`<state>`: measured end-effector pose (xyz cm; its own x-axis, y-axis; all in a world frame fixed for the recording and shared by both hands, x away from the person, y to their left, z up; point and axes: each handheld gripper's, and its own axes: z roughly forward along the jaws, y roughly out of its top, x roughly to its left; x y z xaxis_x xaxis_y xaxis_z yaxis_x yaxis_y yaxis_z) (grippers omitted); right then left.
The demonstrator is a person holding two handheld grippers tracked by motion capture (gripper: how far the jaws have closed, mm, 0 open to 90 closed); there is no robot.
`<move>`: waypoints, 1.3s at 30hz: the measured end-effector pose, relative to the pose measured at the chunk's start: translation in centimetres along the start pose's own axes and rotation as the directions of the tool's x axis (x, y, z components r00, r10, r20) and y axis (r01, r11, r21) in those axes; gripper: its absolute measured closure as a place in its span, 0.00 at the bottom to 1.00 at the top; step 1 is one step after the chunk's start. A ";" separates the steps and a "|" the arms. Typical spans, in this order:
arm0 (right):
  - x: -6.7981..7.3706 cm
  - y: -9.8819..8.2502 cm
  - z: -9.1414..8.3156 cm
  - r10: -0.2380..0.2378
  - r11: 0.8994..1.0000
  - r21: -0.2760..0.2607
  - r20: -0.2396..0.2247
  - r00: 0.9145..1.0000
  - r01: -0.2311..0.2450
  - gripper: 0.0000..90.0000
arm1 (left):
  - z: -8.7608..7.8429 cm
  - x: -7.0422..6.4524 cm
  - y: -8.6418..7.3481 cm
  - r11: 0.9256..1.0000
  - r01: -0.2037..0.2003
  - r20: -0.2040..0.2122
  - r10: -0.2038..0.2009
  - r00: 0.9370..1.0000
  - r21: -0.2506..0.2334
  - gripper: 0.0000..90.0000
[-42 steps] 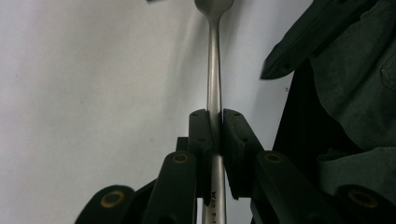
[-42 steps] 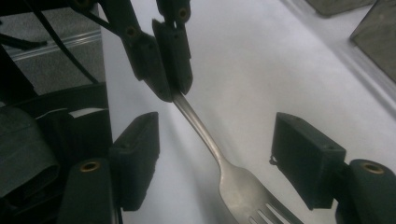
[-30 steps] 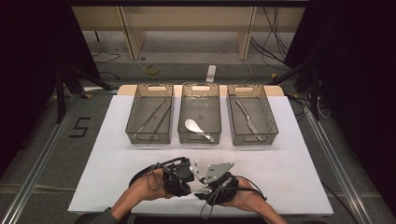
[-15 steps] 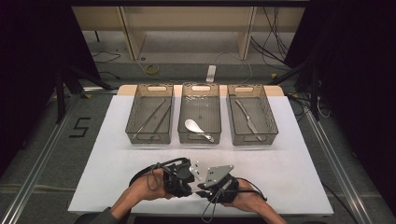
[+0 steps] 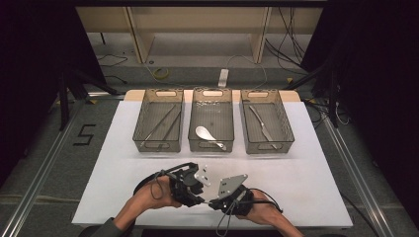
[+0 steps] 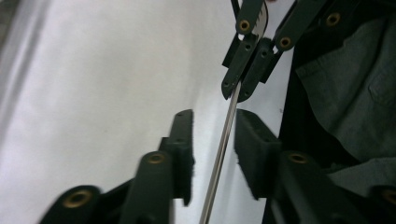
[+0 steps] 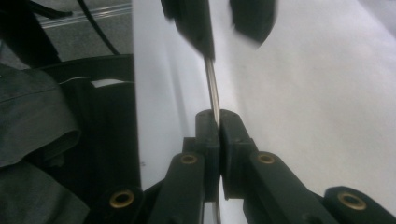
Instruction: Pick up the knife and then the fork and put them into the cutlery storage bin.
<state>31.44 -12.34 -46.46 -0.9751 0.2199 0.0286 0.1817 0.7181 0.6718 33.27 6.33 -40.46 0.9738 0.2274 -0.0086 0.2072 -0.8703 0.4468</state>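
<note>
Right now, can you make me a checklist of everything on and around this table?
Surface: white sheet over the table, bare at the front.
Job's things: three mesh baskets in a row; left one holds thin rods, middle a white spoon, right a knife. A thin metal utensil is held between the two grippers.
Clutter: nothing seen.
Grippers: right gripper fingers shut on the utensil; left gripper fingers open either side of its handle, apart from it.
Cables: black ones loop from both grippers; more lie on the floor behind.
Surroundings: shelf legs behind the table, a "5" marked on the floor.
</note>
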 end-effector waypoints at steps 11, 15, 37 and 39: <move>-1.5 -0.6 -1.2 0.049 0.999 -0.008 0.070 0.996 -0.048 0.98 | -1.6 1.1 -0.9 0.982 0.119 -0.046 -0.127 0.991 -0.144 0.40; -2.0 -0.8 -1.7 0.076 0.997 0.003 0.092 0.993 -0.077 0.98 | -1.9 1.6 -1.3 0.966 0.153 -0.084 -0.173 0.981 -0.208 0.34; -7.0 -1.8 -8.1 0.264 0.962 -0.144 0.294 0.919 -0.231 0.98 | -2.7 3.1 -6.5 0.800 0.317 -0.116 -0.429 0.896 -0.509 0.21; -7.7 -1.7 -9.1 0.286 0.955 -0.171 0.311 0.906 -0.243 0.98 | -2.7 3.0 -6.8 0.791 0.327 -0.121 -0.445 0.887 -0.518 0.20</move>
<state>37.45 -21.22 -41.11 -0.7921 0.6103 -0.0118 0.3887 0.5193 0.7611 34.55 14.09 -41.07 0.7601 0.6422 -0.0986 0.4330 -0.3876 0.8138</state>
